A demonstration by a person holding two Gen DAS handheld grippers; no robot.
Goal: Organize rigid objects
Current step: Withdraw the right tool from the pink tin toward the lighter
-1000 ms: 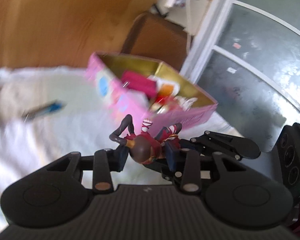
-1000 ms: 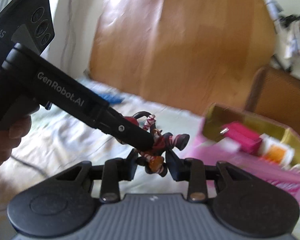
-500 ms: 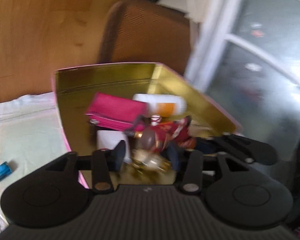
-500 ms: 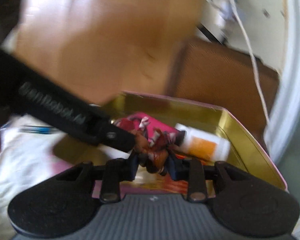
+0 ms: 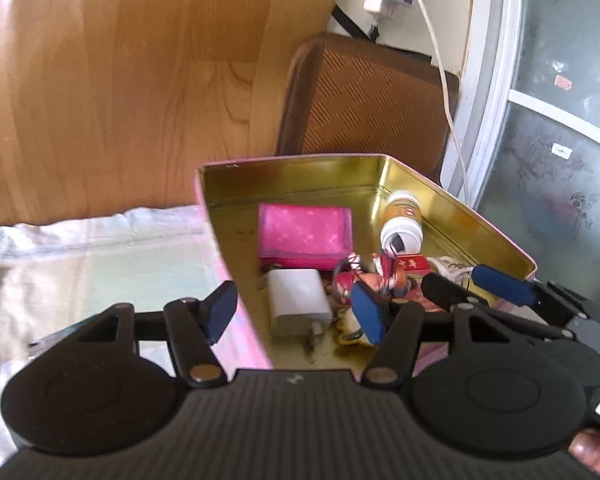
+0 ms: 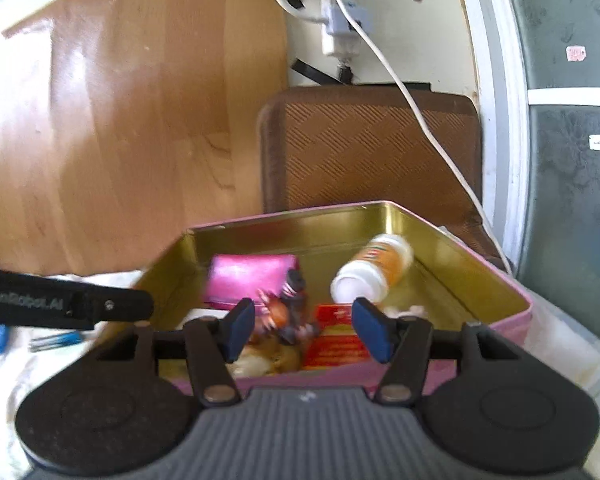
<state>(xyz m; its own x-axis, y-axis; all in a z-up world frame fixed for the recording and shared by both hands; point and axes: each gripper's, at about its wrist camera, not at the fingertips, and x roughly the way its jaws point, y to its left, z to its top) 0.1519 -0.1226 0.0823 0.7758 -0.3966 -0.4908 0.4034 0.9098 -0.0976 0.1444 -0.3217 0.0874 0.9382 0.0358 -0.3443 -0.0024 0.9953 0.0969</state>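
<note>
A small red-and-white figurine lies loose inside the pink tin, beside a white charger. My left gripper hangs over the tin's near left corner, jaws opening, with no pad touching the figurine. My right gripper is above the tin's near wall, jaws also opening. The blurred figurine sits below and between its pads, free of them. The right gripper's fingers show at the right of the left wrist view.
The tin also holds a pink wallet, an orange-labelled bottle and a red box. A blue pen lies on the white cloth at left. A brown chair back, wooden board and white cable stand behind.
Both grippers carried the figurine from above the cloth to over the tin, then opened. The figurine left their pads and now lies in the tin.
</note>
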